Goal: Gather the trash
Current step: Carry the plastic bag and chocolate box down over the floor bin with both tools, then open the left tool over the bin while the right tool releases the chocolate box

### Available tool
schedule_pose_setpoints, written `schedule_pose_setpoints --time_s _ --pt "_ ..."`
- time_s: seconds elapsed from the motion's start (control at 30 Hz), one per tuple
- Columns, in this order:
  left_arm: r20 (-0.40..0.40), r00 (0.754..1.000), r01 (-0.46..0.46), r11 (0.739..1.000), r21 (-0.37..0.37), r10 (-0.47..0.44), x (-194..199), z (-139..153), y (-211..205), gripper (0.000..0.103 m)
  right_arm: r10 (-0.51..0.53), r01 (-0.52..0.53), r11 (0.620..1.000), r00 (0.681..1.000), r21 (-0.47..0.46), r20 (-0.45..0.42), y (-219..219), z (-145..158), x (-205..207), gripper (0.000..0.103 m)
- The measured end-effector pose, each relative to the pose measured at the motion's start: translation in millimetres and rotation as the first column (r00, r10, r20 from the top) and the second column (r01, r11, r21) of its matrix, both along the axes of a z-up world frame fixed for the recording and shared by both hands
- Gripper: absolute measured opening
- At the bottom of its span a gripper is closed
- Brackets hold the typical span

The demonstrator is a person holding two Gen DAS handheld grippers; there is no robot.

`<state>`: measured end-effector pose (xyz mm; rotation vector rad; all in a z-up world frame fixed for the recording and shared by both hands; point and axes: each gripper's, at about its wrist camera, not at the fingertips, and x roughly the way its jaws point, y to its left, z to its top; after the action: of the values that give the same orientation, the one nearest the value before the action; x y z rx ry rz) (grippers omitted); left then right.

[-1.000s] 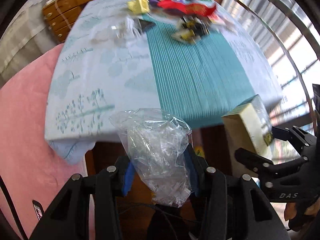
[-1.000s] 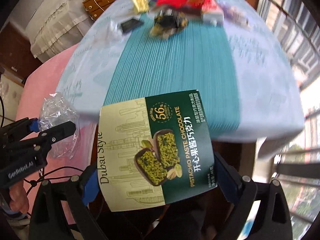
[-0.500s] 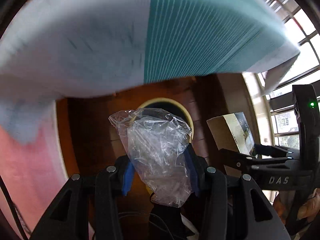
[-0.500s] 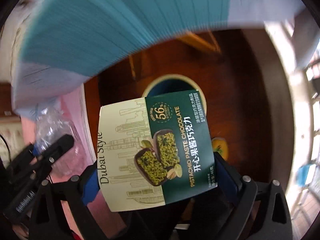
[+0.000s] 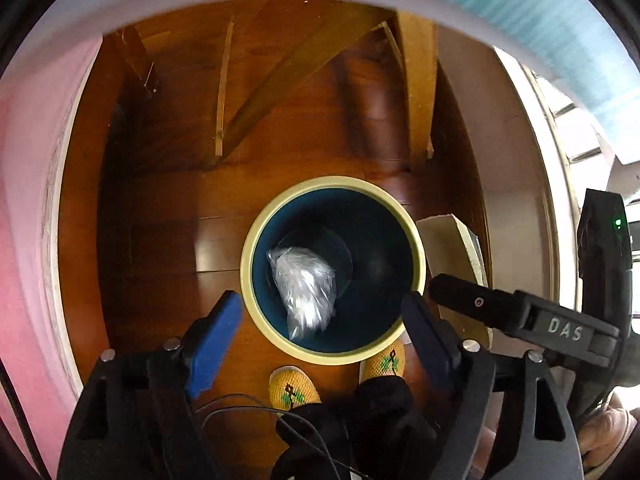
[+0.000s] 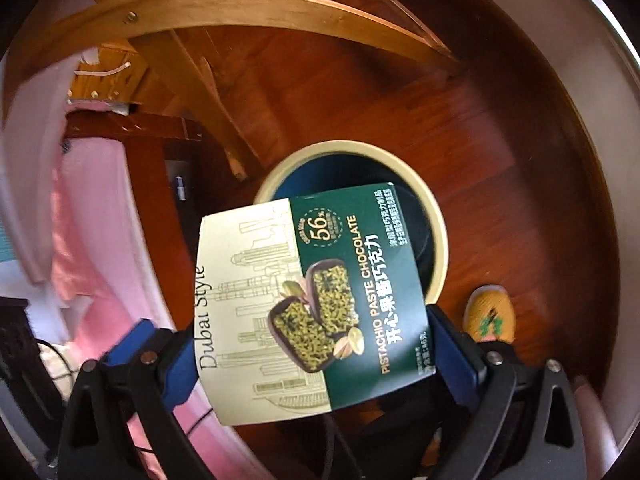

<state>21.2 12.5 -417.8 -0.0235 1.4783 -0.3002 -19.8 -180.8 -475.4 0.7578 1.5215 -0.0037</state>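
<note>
- Released half a second ago, the crinkled clear plastic bag (image 5: 305, 285) has left the left gripper (image 5: 320, 318), whose blue-padded jaws now gape wide with nothing between them, above the bin (image 5: 248, 264)
- Right gripper (image 6: 312, 344) clamps a flat, glossy cardboard chocolate box (image 6: 312, 304), hanging over the same bin
- Bag lies inside the round, cream-rimmed, dark blue bin on the wooden floor (image 5: 160, 240)
- One piece binned; the box looks next, likely more after it
</note>
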Motion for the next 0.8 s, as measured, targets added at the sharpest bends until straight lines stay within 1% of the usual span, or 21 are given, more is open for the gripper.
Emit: schedule_pose_setpoints --time_s 0.07,0.17,0.23,0.4,0.57,0.67,0.8 --pt "-0.004 1.000 -0.007 1.000 0.001 0.007 0 -1 -1 0.082 0.009 -0.009 1.000 1.000 -0.012 0.001 1 -1 3 0.099" --pt "0.005 1.000 -0.008 1.000 0.005 0.008 4 8 -1 0.082 0.026 -0.027 0.999 1.000 -0.023 -0.009 2 1 5 0.099" --pt "0.013 1.000 -0.011 1.000 0.009 0.011 3 15 2 0.083 0.038 -0.038 0.998 0.999 -0.052 -0.013 2 4 7 0.099" --pt "0.024 0.999 -0.027 1.000 0.011 0.027 0 33 8 0.083 0.084 -0.082 0.995 0.996 -0.062 0.029 7 18 10 0.099" --pt "0.048 0.998 -0.036 0.999 0.023 0.035 2 49 16 0.083 0.135 -0.132 0.988 0.990 -0.075 0.035 17 27 14 0.099" --pt "0.051 0.998 -0.048 0.999 0.026 0.046 3 55 19 0.083 0.159 -0.154 0.983 0.986 -0.098 0.044 23 34 16 0.099" --pt "0.051 0.997 -0.058 0.998 0.028 0.057 6 58 21 0.083 0.181 -0.175 0.980 0.982 -0.098 0.056 30 37 22 0.099"
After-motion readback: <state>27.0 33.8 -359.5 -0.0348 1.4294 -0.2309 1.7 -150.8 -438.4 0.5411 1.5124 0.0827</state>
